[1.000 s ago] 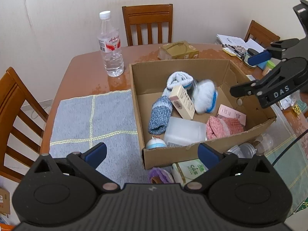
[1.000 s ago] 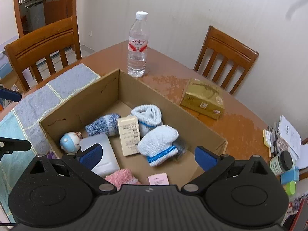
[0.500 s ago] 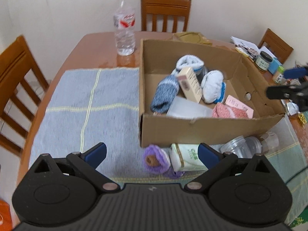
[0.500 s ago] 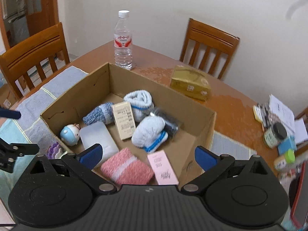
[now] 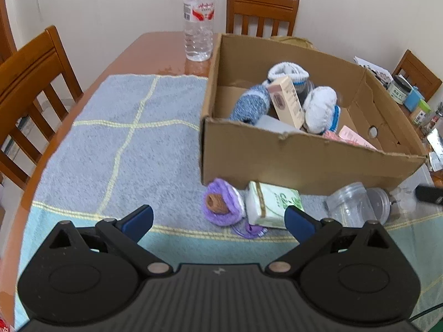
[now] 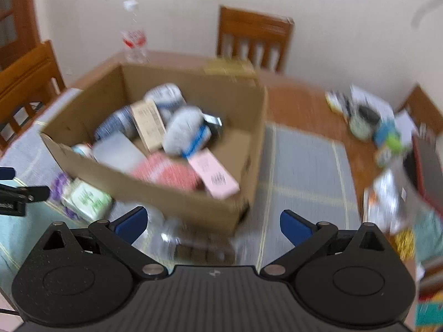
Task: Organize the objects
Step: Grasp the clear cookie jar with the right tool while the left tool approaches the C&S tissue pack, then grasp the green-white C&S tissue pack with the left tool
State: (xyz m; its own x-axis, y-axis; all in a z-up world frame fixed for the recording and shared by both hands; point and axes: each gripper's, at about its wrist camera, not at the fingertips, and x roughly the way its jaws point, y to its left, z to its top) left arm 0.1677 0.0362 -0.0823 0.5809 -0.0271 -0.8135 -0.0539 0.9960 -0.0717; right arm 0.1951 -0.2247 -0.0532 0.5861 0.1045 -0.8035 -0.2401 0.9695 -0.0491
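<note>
An open cardboard box (image 5: 304, 157) (image 6: 177, 193) stands on the table and holds rolled socks, a tan carton (image 5: 286, 101), a pink card and a red knit piece (image 6: 166, 170). On the mat before its near wall lie a purple sock roll (image 5: 221, 204), a green-and-white pack (image 5: 271, 202) and a clear plastic jar (image 5: 357, 203) on its side. My left gripper (image 5: 218, 218) is open, low over the mat just in front of the purple roll and the pack. My right gripper (image 6: 211, 222) is open and empty near the box's front corner, in a blurred view.
A water bottle (image 5: 198, 19) stands behind the box's far left corner. Wooden chairs (image 5: 27, 83) ring the table. Small jars, papers and clutter (image 5: 407, 94) sit at the table's right side. The grey towel mat (image 5: 124, 138) spreads left of the box.
Both grippers have pulled back from above the box and dropped lower. The left now faces the items before the box; the right view swung right and blurred. Both stayed open.
</note>
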